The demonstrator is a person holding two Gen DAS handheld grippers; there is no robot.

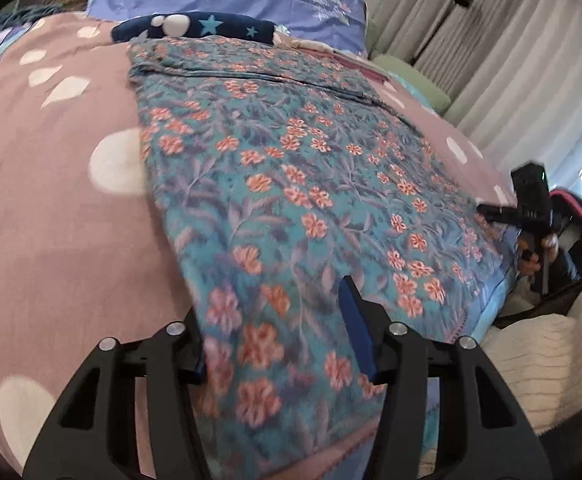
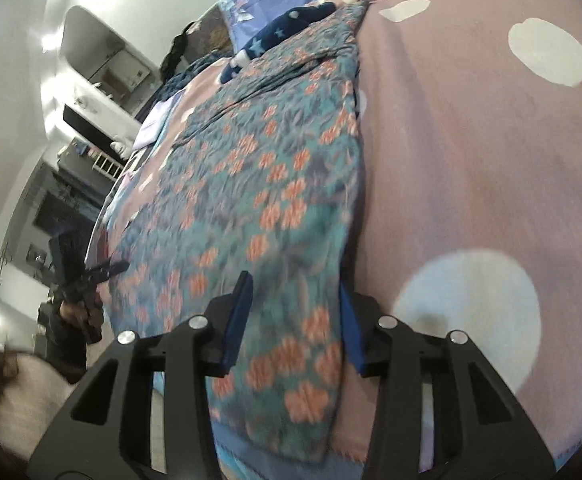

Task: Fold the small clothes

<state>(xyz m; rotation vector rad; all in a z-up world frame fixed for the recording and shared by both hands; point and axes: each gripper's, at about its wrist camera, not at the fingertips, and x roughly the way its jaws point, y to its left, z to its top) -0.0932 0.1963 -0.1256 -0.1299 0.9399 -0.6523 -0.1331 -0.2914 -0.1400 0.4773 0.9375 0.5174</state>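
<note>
On the pink white-dotted bed cover [image 1: 63,216], through the left wrist view, I see the teal cloth with orange flowers [image 1: 291,184] running lengthwise away from me; my left gripper [image 1: 277,332] has its jaws spread astride its near left corner. In the right wrist view, my right gripper [image 2: 293,320] straddles the cloth's near right edge, jaws spread.

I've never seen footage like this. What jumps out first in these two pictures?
The teal cloth with orange flowers dominates, spread flat down the middle of a pink bedspread with white dots. At the bottom of each view a black tool with blue pads reaches over the cloth's near edge with its jaws apart: the left tool and the right tool. A dark blue star-patterned piece lies at the cloth's far end.
</note>
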